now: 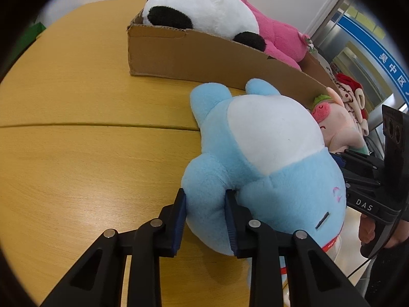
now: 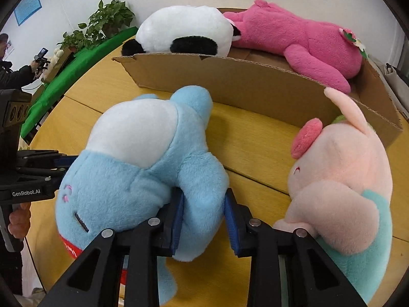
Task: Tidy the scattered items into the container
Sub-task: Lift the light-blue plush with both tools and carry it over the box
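A light-blue plush toy with a white belly (image 1: 268, 140) (image 2: 133, 133) lies on the wooden table (image 1: 76, 128) in front of an open cardboard box (image 1: 204, 56) (image 2: 242, 81). My left gripper (image 1: 205, 217) is shut on one of its blue limbs, the pads pressing into the fur. My right gripper (image 2: 204, 220) is shut on another limb of the same toy from the opposite side. A panda plush (image 2: 184, 28) and a bright pink plush (image 2: 294, 38) lie in the box. A pale pink pig plush (image 2: 340, 179) rests on the table right of the blue toy.
A red and white plush (image 1: 350, 89) lies beyond the pig, by the box's end. Green cloth (image 2: 76, 64) and a potted plant (image 2: 107, 20) border the table's far left. A person (image 2: 10, 71) stands in the background there. The table seam (image 1: 89, 125) runs left of the toy.
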Motion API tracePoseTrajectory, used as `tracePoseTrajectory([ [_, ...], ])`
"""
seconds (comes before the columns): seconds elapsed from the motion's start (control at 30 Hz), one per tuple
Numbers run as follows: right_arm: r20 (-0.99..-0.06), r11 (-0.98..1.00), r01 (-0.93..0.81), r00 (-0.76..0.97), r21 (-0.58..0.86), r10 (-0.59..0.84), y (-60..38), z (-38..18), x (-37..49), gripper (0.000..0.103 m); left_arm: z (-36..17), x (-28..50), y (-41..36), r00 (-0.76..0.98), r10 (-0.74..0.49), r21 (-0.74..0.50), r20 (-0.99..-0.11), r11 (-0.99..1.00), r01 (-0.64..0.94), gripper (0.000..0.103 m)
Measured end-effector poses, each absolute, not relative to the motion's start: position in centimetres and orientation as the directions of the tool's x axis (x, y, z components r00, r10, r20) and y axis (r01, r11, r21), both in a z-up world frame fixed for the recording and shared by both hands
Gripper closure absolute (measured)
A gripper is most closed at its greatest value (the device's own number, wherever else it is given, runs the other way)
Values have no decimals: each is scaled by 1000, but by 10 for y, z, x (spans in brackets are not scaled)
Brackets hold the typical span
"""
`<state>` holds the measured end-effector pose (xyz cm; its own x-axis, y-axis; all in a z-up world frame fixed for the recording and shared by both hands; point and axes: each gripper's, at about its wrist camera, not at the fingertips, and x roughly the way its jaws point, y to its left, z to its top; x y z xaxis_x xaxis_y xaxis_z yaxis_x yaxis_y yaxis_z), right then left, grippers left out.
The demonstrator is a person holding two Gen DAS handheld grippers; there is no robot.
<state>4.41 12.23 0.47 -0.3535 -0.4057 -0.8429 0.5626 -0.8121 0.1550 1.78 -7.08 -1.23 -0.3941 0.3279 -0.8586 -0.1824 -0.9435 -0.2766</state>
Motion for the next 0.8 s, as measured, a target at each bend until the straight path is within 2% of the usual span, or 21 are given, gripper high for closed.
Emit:
tracePoseTrajectory([
  [0.3,-777,-820,550,-443,159,-448,128,35,71,76,28,27,-58,-475,293,-191,-830,-949,-251,80],
  [0.6,-623,-840,530,-619,116,-477,149,126,90,76,124,20,-43,-618,328,-131,-714,-930,-343,80],
  [0.8,-572,-859,503,-678,95,-461,168,169,72,76,179,-2,-19,-681,338,-59,-650,-916,-398,80],
])
